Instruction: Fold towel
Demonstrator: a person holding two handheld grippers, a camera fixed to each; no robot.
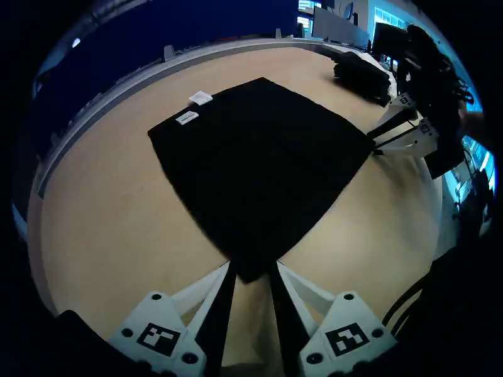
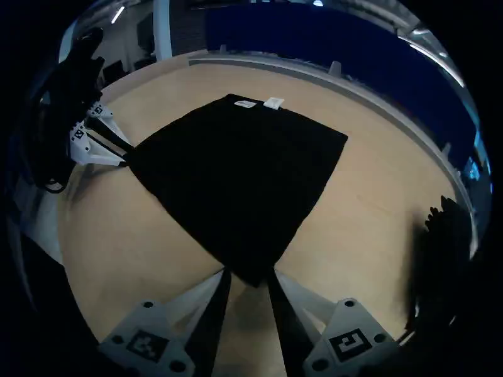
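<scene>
A black towel (image 1: 258,163) lies spread flat on a light wooden table (image 1: 107,207), with two white tags (image 1: 200,97) at its far edge. The left gripper (image 1: 253,271) is open, and the towel's near corner lies between its fingers. At the towel's right-hand corner the right gripper (image 1: 376,139) rests low on the table, fingers apart. In the right gripper view the same towel (image 2: 242,176) points a corner into my open right gripper (image 2: 250,276). There the left gripper (image 2: 122,154) sits at the towel's left corner, and the tags (image 2: 274,102) show at the far edge.
A black bag (image 1: 361,75) sits at the table's far right, with dark cables and a person's arm (image 1: 434,81) behind the right gripper. A blue partition (image 2: 352,38) runs behind the table's curved back edge. A dark object (image 2: 443,251) stands at the right.
</scene>
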